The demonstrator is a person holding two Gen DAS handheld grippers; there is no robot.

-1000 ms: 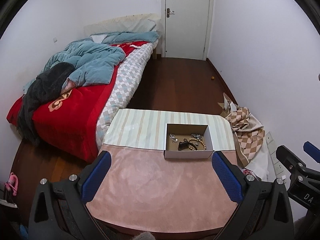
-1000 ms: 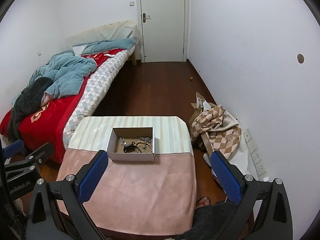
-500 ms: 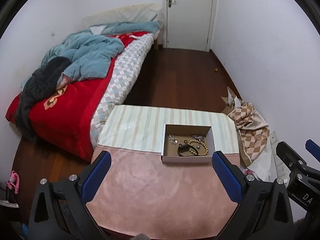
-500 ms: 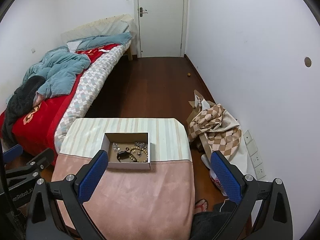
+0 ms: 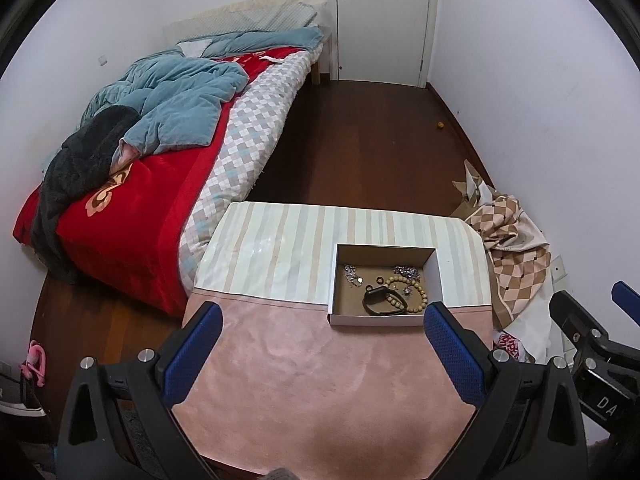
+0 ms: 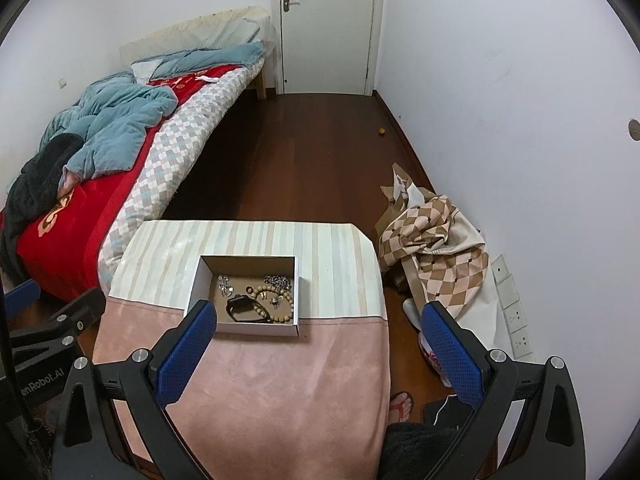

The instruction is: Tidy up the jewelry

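Small table (image 5: 280,364) draped in pink plush cloth (image 5: 320,380) over the near half, pale striped cloth (image 5: 276,248) over the far half. Open shallow cardboard box (image 5: 338,280) straddling the seam between the two cloths, toward the right side. Dark wooden floor (image 5: 360,140) beneath.

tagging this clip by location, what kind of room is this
Most likely a bedroom in a home. A bed with a rumpled blue quilt runs along one wall, a closed door is at the far end, and a small cloth-covered table holds an open box of jewelry.
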